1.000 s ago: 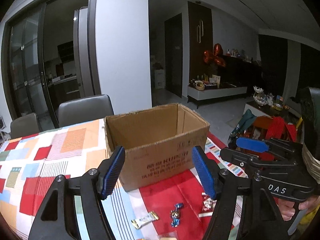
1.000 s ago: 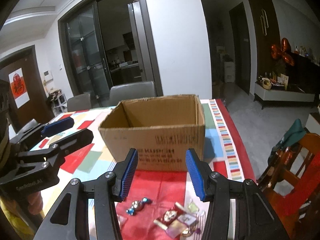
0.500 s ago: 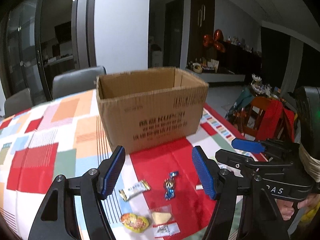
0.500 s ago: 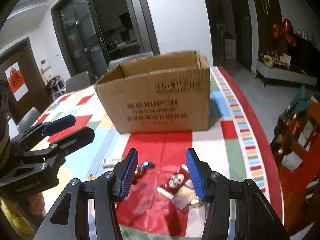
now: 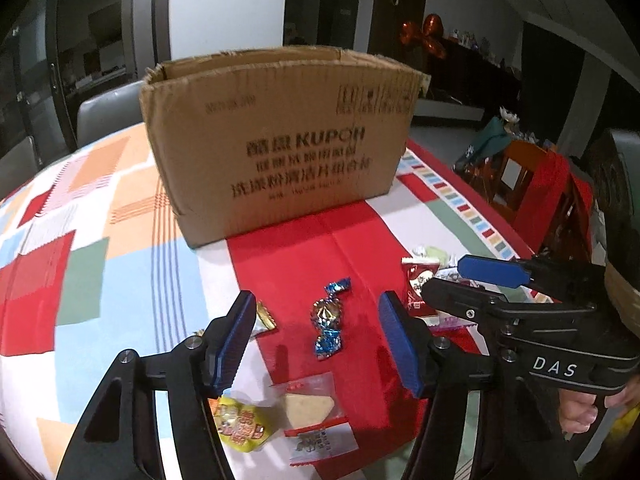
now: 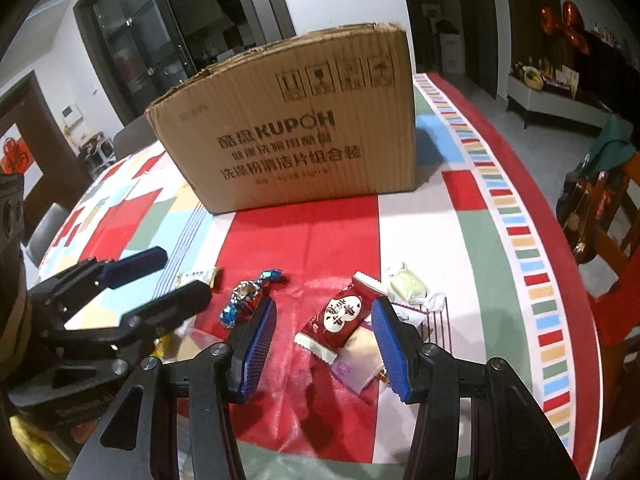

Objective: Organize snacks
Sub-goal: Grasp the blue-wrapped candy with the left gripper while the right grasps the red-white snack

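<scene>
Loose snacks lie on the patchwork tablecloth (image 5: pixel 80 272) in front of a brown cardboard box (image 5: pixel 280 148), which also shows in the right wrist view (image 6: pixel 296 136). My left gripper (image 5: pixel 318 308) hovers over a blue foil candy (image 5: pixel 328 320). Its jaws are closing, and the candy sits between them untouched. A clear packet with a pale wedge (image 5: pixel 310 408) and a yellow snack (image 5: pixel 240 426) lie nearer. My right gripper (image 6: pixel 324 312) stands open above a red packet (image 6: pixel 340 320), with a pale purple packet (image 6: pixel 360 354) beside it.
A white-and-gold bar (image 6: pixel 198 276) and a pale green candy (image 6: pixel 406 284) flank the pile. The left gripper (image 6: pixel 180 276) sits close to the right one. A wooden chair with red cloth (image 5: pixel 540 188) stands past the table's right edge (image 6: pixel 560 280). Grey chairs (image 5: pixel 104 112) stand behind the box.
Both grippers have sunk toward the table and tipped downward, so the snacks now lie right under the fingers. The left jaws have narrowed a little.
</scene>
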`<state>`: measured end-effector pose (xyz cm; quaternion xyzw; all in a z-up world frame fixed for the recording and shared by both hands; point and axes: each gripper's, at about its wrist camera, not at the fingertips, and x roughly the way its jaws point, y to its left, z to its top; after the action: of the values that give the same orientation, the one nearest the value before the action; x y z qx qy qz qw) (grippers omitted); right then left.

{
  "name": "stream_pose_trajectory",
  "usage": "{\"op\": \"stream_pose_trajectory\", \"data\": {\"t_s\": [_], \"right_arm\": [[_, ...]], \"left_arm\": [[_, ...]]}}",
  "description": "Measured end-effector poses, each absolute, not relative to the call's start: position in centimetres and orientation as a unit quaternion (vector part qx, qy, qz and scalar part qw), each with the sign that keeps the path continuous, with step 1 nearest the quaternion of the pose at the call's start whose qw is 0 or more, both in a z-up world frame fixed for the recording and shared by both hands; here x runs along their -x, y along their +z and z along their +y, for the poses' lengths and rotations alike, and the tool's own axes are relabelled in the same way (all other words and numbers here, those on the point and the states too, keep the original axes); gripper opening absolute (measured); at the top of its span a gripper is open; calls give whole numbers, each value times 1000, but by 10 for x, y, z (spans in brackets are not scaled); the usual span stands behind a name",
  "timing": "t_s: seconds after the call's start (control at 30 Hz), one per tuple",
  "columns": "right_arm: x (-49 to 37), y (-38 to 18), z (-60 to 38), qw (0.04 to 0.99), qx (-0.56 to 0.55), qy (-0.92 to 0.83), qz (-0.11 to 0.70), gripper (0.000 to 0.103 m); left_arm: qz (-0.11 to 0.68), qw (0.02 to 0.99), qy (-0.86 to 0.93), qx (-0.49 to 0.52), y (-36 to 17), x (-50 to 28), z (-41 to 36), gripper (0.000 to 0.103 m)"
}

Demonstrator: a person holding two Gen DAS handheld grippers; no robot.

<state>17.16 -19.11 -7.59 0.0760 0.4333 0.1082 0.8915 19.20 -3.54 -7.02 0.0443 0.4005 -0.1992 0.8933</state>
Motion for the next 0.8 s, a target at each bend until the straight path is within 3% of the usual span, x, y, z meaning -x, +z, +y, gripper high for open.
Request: {"op": "stream_pose_trajectory", "data": {"t_s": [0.8], "right_arm": [[-192, -102, -176, 878, -56, 110, 461, 38]], "left_arm": [[454, 867, -204, -24, -111, -221, -38, 33]]}}
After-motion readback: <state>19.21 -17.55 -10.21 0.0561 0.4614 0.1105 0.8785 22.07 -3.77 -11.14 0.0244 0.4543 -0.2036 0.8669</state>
